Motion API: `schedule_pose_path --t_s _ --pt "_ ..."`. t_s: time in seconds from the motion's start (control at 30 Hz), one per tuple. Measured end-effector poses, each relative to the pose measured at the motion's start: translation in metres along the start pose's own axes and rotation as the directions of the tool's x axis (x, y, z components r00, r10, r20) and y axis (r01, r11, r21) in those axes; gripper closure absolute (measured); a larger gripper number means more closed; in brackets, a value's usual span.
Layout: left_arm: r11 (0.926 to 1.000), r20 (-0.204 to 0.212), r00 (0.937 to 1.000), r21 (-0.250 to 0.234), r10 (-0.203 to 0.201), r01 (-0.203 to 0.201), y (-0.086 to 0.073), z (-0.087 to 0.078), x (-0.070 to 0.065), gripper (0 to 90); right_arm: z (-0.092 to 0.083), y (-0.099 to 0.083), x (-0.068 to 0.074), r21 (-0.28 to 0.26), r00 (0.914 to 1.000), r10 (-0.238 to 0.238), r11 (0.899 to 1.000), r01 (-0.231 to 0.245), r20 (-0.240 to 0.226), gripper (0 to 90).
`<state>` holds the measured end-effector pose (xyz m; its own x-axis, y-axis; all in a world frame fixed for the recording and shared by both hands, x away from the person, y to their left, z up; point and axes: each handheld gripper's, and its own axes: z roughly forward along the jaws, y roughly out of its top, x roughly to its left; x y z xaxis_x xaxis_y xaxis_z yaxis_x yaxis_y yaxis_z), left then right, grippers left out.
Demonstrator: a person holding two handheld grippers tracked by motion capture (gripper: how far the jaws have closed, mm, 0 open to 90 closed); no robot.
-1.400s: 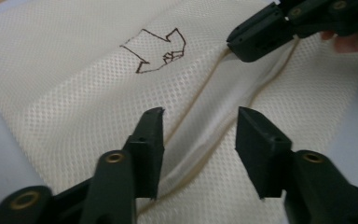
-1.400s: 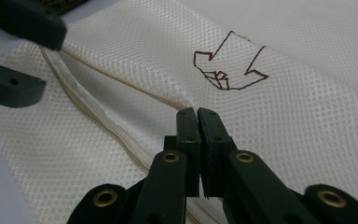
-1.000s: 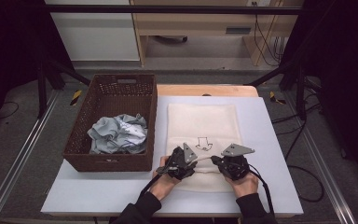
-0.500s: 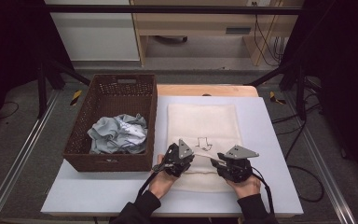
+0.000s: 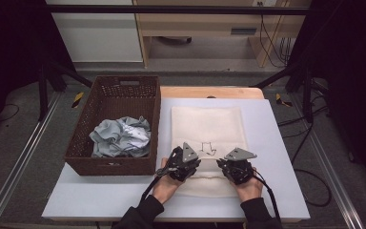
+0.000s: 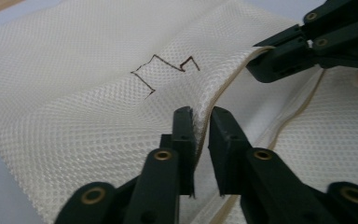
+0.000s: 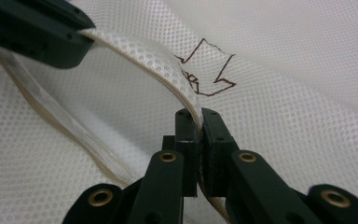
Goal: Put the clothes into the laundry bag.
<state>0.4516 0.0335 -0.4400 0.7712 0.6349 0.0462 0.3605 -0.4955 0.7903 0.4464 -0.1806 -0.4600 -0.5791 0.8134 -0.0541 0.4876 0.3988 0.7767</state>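
Note:
A cream mesh bag (image 5: 207,121) lies flat on the white table (image 5: 276,143), a hand-drawn arrow (image 5: 208,149) near its front end. Both grippers meet the raised upper edge of its opening. My left gripper (image 6: 203,119) has just been opening; its jaws stand slightly apart with the mesh edge (image 6: 223,88) between them, one pad clear of it. In the high view it sits at the left gripper (image 5: 196,161). My right gripper (image 7: 199,119) has just closed and is shut on the same edge beside the arrow (image 7: 207,70); from above it is the right gripper (image 5: 221,164).
A brown wicker basket (image 5: 126,81) stands left of the bag with a crumpled grey cloth (image 5: 121,136) inside. The table's front edge runs just under the person's wrists. A wooden shelf unit stands beyond the table's far edge.

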Motion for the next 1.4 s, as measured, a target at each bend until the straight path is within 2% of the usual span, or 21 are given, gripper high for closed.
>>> schedule_pose_path --t_s 0.03,0.1,0.13,0.2,0.27,0.33,0.4,0.5,0.77,0.87,0.93,1.0,1.1,1.17,1.23,1.27,1.3,1.37,1.4 --pt "0.9996 0.029 0.9995 -0.025 -0.009 0.01 0.001 -0.009 -0.002 70.3 -0.002 0.0 -0.002 -0.011 0.9999 0.013 1.0 -0.013 0.0 87.3" --pt "0.999 0.051 0.9986 -0.044 -0.012 0.014 0.001 -0.021 -0.005 65.6 -0.003 0.001 -0.003 -0.023 0.9994 0.033 0.999 -0.033 -0.003 87.4" --pt "0.999 0.051 0.9986 -0.044 -0.012 0.014 0.001 -0.021 -0.005 65.1 -0.003 0.001 -0.003 -0.023 0.9994 0.033 0.999 -0.033 -0.003 87.4" --pt "0.9982 0.071 0.9975 -0.059 -0.004 0.008 -0.003 -0.035 -0.012 65.4 -0.006 0.001 -0.004 -0.04 0.9989 0.045 0.998 -0.046 -0.007 87.4" --pt "0.9984 0.085 0.9964 -0.055 -0.005 0.01 -0.01 -0.039 -0.018 69.0 -0.008 0.002 -0.004 -0.059 0.9988 0.049 0.997 -0.049 -0.007 87.4" --pt "0.9992 0.094 0.9955 -0.039 -0.006 0.009 -0.017 -0.037 -0.023 75.0 -0.01 0.003 -0.005 -0.081 0.9979 0.064 0.995 -0.065 -0.013 87.3" --pt "0.9999 0.093 0.9956 -0.013 0.009 -0.008 -0.024 -0.032 -0.027 81.6 -0.012 0.003 -0.006 -0.094 0.9961 0.085 0.992 -0.087 -0.021 87.3" --pt "0.9985 0.094 0.9951 0.042 0.032 -0.036 -0.034 -0.022 -0.032 86.7 -0.015 0.004 -0.008 -0.123 0.995 0.097 0.987 -0.099 -0.025 87.4" --pt "0.9923 0.112 0.9931 0.115 0.034 -0.047 -0.048 -0.006 -0.038 88.9 -0.024 0.009 -0.011 -0.185 0.993 0.113 0.976 -0.117 -0.034 87.4" --pt "0.9926 0.106 0.9937 0.112 0.034 -0.046 -0.05 -0.004 -0.039 89.0 -0.029 0.012 -0.012 -0.213 0.9934 0.111 0.97 -0.114 -0.03 87.4" --pt "0.9928 0.11 0.9936 0.113 0.027 -0.04 -0.05 -0.005 -0.039 88.9 -0.037 0.019 -0.013 -0.257 0.9933 0.112 0.959 -0.116 -0.029 87.4" --pt "0.993 0.109 0.9938 0.112 0.024 -0.036 -0.05 -0.005 -0.039 88.5 -0.04 0.021 -0.013 -0.275 0.9931 0.113 0.954 -0.117 -0.031 87.4" --pt "0.9938 0.112 0.9937 0.108 0.012 -0.024 -0.048 -0.008 -0.037 82.3 -0.039 0.02 -0.012 -0.266 0.9937 0.109 0.958 -0.112 -0.025 87.4" --pt "0.9961 0.096 0.9953 0.086 0.01 -0.018 -0.045 -0.015 -0.036 76.5 -0.037 0.019 -0.014 -0.25 0.9934 0.112 0.962 -0.114 -0.024 87.4" --pt "0.9985 0.097 0.9952 0.054 0.006 -0.011 -0.04 -0.025 -0.032 69.6 -0.036 0.018 -0.013 -0.24 0.9937 0.111 0.964 -0.112 -0.017 87.4" --pt "0.9985 0.097 0.9952 0.054 0.006 -0.011 -0.04 -0.025 -0.032 66.0 -0.036 0.018 -0.013 -0.24 0.9937 0.111 0.964 -0.112 -0.017 87.4" --pt "0.9998 0.089 0.9961 0.021 0.001 -0.003 -0.035 -0.037 -0.028 61.6 -0.036 0.018 -0.012 -0.232 0.9945 0.103 0.967 -0.104 -0.016 87.3" --pt "0.9999 0.068 0.9976 -0.003 0.012 -0.012 -0.029 -0.049 -0.023 54.0 -0.035 0.017 -0.012 -0.225 0.9943 0.105 0.969 -0.106 -0.016 87.4" --pt "0.9999 0.068 0.9976 -0.003 0.012 -0.012 -0.029 -0.049 -0.023 50.5 -0.035 0.017 -0.012 -0.225 0.9945 0.103 0.969 -0.104 -0.017 87.4"
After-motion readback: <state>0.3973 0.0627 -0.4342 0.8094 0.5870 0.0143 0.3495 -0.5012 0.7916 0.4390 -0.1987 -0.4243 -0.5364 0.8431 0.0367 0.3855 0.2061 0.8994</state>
